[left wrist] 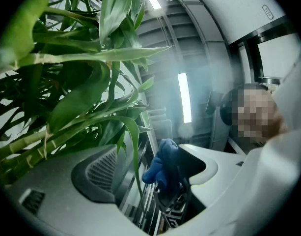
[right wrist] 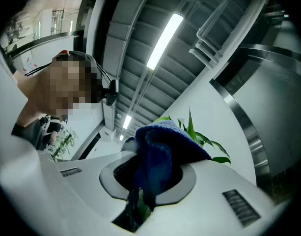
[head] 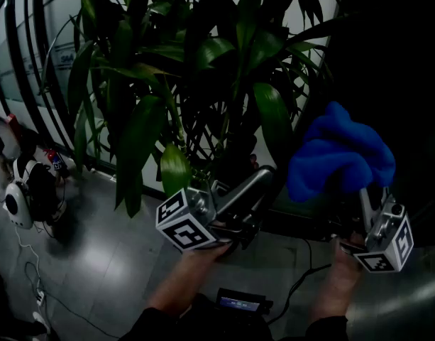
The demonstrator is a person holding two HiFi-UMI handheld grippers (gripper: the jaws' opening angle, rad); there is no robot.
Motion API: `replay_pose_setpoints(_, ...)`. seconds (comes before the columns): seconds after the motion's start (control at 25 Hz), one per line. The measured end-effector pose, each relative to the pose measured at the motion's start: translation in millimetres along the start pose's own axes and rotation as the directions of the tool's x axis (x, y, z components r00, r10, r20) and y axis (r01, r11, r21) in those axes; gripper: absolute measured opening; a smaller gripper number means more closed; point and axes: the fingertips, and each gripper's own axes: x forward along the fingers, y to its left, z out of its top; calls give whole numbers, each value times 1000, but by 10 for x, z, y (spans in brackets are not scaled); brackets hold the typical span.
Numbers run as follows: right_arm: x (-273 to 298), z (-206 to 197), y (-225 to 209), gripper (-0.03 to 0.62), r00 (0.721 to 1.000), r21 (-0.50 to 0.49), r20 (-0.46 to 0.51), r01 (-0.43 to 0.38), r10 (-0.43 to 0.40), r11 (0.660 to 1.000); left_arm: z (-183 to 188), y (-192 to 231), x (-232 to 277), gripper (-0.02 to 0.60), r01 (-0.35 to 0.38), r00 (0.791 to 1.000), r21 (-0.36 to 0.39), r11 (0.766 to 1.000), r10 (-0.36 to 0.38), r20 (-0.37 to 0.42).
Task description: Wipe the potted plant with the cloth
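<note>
The potted plant (head: 203, 69) fills the upper middle of the head view with long green leaves on cane stems. My right gripper (head: 364, 194) at the right is shut on a bunched blue cloth (head: 339, 155), held up beside the plant's right-hand leaves. In the right gripper view the cloth (right wrist: 160, 154) covers the jaws of that gripper (right wrist: 150, 183), with leaf tips behind it. My left gripper (head: 256, 185) points up at the plant's base and is open. In the left gripper view a narrow drooping leaf (left wrist: 135, 141) hangs in the gap of the left gripper (left wrist: 145, 168), and the cloth (left wrist: 162, 163) shows beyond.
Black curved bars (head: 32, 69) stand at the left by a window. On the grey floor lie a white headset-like object (head: 22, 190) and a cable (head: 32, 279). A small dark device (head: 238, 304) sits near my body. A dark wall (head: 402, 62) rises to the right.
</note>
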Motion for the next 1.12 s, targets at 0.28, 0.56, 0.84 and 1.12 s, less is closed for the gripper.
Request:
replay_pose_setpoints(0.28,870,-183,-253,74,996,-76,-60,-64,59,995,81,178,217,415,52,999,69,996,-52,-5)
replay_pose_setpoints(0.56,1278,-475,-298,74,975,-165,-160,-182,156,969,16,75,432,416,118,993,140,983,-119,-4)
replay_pose_setpoints(0.84,993,-861,-209,74,939,-88,-252,-262,233,961,-109,-60,475,416,122,993,227,966,-117,-35)
replay_pose_setpoints(1.12,682,-973,-76,74,917,-85,-287,-313,277,946,-181,-60,446,416,105,994,241,965,-102,-24)
